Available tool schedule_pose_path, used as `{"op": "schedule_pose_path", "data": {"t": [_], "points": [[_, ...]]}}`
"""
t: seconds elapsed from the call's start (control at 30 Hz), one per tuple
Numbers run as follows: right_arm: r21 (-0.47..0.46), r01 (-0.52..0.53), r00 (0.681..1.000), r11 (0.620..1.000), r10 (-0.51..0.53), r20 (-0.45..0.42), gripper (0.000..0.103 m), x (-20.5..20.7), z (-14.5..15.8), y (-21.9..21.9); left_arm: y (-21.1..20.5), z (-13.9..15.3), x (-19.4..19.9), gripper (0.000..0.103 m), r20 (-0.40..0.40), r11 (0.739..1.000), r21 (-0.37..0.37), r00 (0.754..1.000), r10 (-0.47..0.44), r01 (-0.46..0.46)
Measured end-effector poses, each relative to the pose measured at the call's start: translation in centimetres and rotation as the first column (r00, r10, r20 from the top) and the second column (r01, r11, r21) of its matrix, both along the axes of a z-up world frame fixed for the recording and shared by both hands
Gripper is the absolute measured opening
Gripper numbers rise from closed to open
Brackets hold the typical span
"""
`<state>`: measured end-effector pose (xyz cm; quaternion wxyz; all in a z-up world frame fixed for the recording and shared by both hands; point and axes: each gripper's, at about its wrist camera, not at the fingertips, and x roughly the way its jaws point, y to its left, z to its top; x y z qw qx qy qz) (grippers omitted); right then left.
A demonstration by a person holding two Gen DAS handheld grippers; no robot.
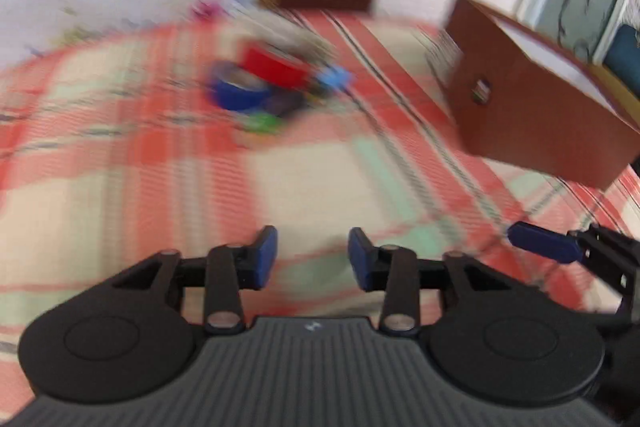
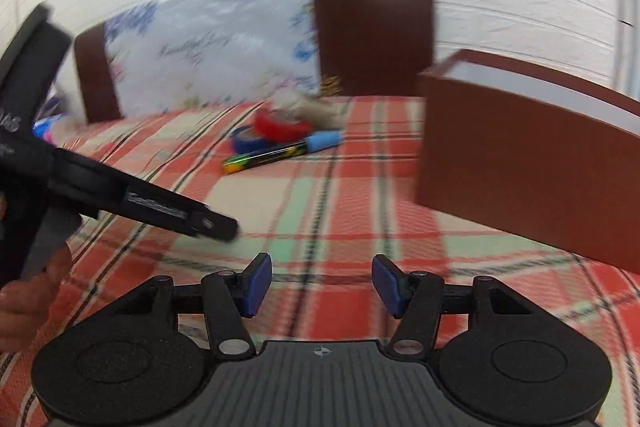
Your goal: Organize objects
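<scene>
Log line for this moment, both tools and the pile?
left tool: open, empty | right tool: open, empty | tape rolls and marker: piled on plaid cloth | brown box: right of pile

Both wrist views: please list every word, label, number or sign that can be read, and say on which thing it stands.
No text can be read whole.
Left gripper body, right wrist view: white letters, partly cut off and blurred, not readable.
Brown box, left wrist view: a small dark label, too blurred to read.
Marker pen: colourful print, too small to read.
White bag: dark script, blurred.
Right gripper: only a small round emblem, no words.
</scene>
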<state>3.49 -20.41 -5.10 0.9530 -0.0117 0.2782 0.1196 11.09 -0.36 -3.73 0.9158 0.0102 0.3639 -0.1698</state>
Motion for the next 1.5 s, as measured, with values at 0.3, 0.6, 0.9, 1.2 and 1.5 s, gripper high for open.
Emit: {"op": "schedule_pose_path", "data": {"t": [0.3,0.6,0.9,1.2,1.5], "points": [[0.225,0.143,0.988,0.964,-0.127,-0.083,0.066,12.1,0.3,3.7,7.7,-1.7,1.2,0.076,0.165,0.949,0.012,0.936,0.31,-0.316],[-0.013,0.141,0.989,0.99,-0.141,-0.05,0.026,11.5,-0.7,7.1,8.7,-1.8,0.9,0.077,0.154,0.956,-0.048,0.944,0.292,-0.288],[0.041,0.096,0.992,0.995,-0.092,-0.088,0.015,-1.9,-0.7,3.0,8.3,-1.7,0.8,0.079,0.148,0.96,-0.012,0.949,0.277,-0.278],[0.341,0.147,0.977,0.928,-0.082,-0.199,0.015,-2.0,-0.8,-1.4,0.2,1.2,-0.3,0.078,-0.273,0.977,-0.199,0.962,0.016,-0.073],[0.348,0.105,0.994,0.932,-0.095,-0.044,0.015,-4.4,1.4,-4.5,-7.6,2.7,0.4,0.025,-0.338,0.981,-0.19,0.936,-0.095,0.031]]}}
